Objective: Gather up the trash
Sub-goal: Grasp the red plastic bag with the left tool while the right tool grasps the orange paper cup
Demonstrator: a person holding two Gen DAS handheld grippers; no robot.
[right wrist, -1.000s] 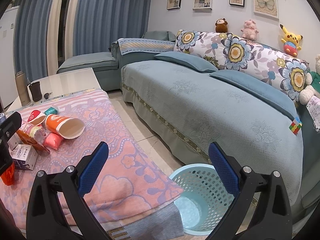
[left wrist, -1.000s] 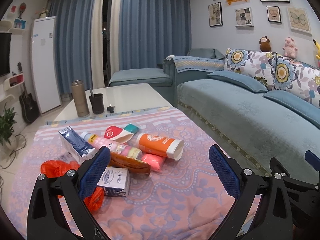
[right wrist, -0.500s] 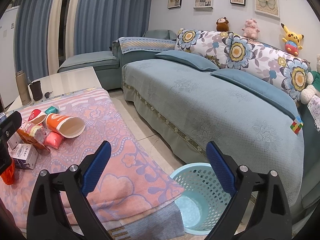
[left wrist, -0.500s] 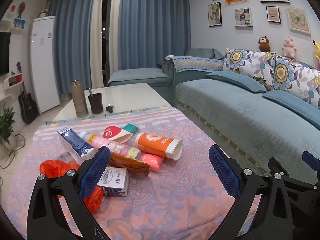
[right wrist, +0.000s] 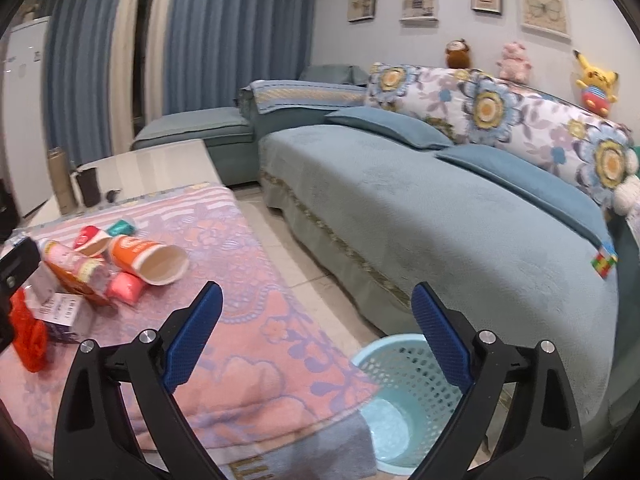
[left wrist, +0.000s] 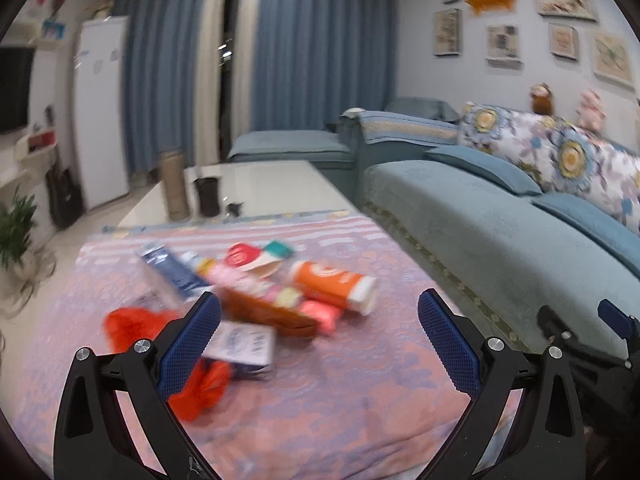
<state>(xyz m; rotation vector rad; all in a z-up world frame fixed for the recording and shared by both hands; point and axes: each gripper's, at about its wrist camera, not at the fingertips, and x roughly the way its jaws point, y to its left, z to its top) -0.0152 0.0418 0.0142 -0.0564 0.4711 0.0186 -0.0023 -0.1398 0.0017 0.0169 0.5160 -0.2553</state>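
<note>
We hold the left hand-held gripper point(left wrist: 318, 320) wide apart and empty above the bench point(left wrist: 320, 400), which is covered by a pink flowered cloth. The trash lies in a loose heap ahead of its left finger: an orange cup point(left wrist: 334, 286) on its side, a red cup point(left wrist: 248, 258) behind it, a pink bottle point(left wrist: 244, 282), a blue box point(left wrist: 170, 270), a white carton point(left wrist: 242, 344) and a red bag point(left wrist: 200, 384) nearest the finger. This view is blurred, so we cannot read any labels. At its right edge we see part of the right hand-held gripper point(left wrist: 616, 322).

The right hand-held gripper point(right wrist: 316, 320) is also spread open with nothing between its fingers. Only its view shows the basket point(right wrist: 384, 356), pale blue and perforated, standing on the floor by the bench corner, between the bench and the sofa point(right wrist: 440, 216). The heap sits at the far left here, well apart from the basket: orange cup point(right wrist: 146, 260) with its open mouth toward us, white carton point(right wrist: 60, 310), red bag point(right wrist: 28, 332). The basket looks empty as far as we can see inside.

The left view alone shows a fridge point(left wrist: 100, 112) and a plant point(left wrist: 16, 228) beyond the bench.
</note>
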